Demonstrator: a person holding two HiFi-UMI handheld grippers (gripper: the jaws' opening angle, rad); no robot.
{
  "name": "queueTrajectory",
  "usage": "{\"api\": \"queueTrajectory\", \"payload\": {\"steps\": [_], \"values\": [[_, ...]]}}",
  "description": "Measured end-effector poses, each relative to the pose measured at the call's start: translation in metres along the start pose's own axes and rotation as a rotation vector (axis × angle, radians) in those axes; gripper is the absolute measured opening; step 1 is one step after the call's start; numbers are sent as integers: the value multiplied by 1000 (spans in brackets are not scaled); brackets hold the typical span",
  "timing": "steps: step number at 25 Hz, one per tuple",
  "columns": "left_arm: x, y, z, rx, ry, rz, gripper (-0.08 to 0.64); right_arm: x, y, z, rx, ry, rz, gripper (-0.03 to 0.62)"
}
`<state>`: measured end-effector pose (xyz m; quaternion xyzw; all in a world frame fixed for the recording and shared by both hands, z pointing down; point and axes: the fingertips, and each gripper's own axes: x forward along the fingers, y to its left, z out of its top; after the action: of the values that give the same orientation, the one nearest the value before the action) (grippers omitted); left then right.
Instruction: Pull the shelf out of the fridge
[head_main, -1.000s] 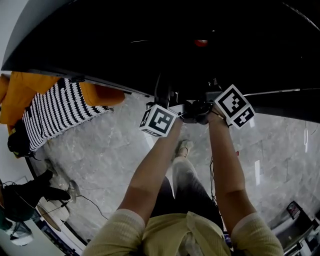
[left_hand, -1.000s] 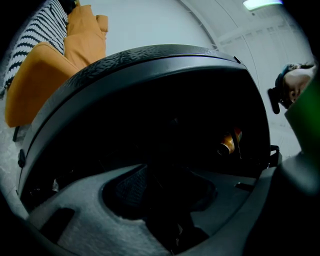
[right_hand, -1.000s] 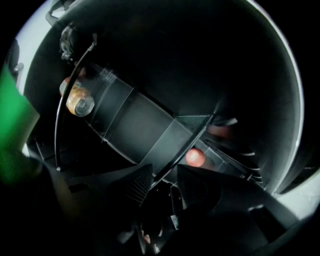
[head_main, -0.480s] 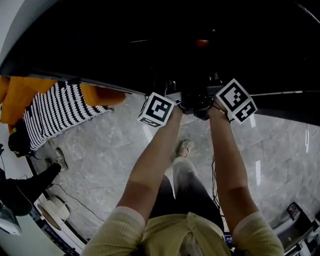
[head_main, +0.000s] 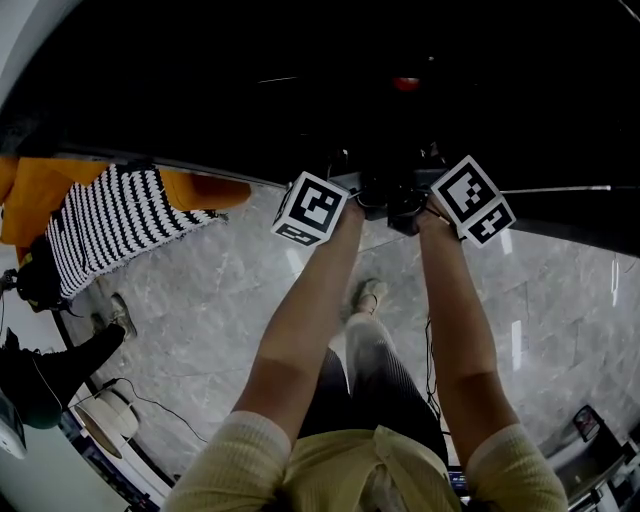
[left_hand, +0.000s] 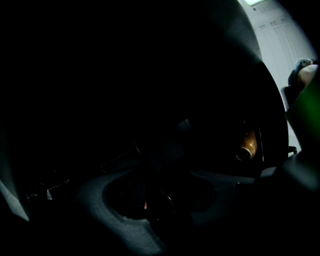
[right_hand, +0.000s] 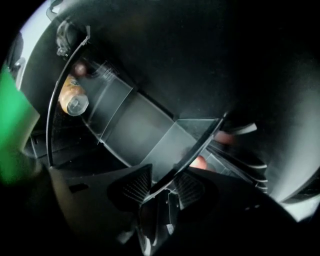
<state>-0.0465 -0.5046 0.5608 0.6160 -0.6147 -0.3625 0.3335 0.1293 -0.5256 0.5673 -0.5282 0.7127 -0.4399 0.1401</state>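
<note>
right gripper (right_hand: 162, 192) looks clamped on the shelf (right_hand: 200, 145) edge, inside the fridge (right_hand: 215, 55); left gripper (left_hand: 167, 197), jaws apart though just closing, holds nothing visible (too dark there). a one-sided pull could skew and jam it.

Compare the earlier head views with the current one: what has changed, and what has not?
The left gripper moved forward toward the dark fridge. Its jaws, apart, have just been closing, with nothing discernible between them in the dark. A bystander's leg shifted at lower left. The right gripper stayed clamped on the shelf edge.
</note>
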Motion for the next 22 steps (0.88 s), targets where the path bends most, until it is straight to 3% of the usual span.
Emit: {"api": "queueTrajectory", "payload": {"steps": [4,13,22], "values": [[-8,0,-1,-17,13,2,99,-9,1,-2,5,-12,8,135],[-16,-4,-1,-37,26,9,89,-18,5,-3,32,-19,8,133],[-21,2,-4,-10,44,27,89,-21,-2,-7,53,-18,-6,130]]}}
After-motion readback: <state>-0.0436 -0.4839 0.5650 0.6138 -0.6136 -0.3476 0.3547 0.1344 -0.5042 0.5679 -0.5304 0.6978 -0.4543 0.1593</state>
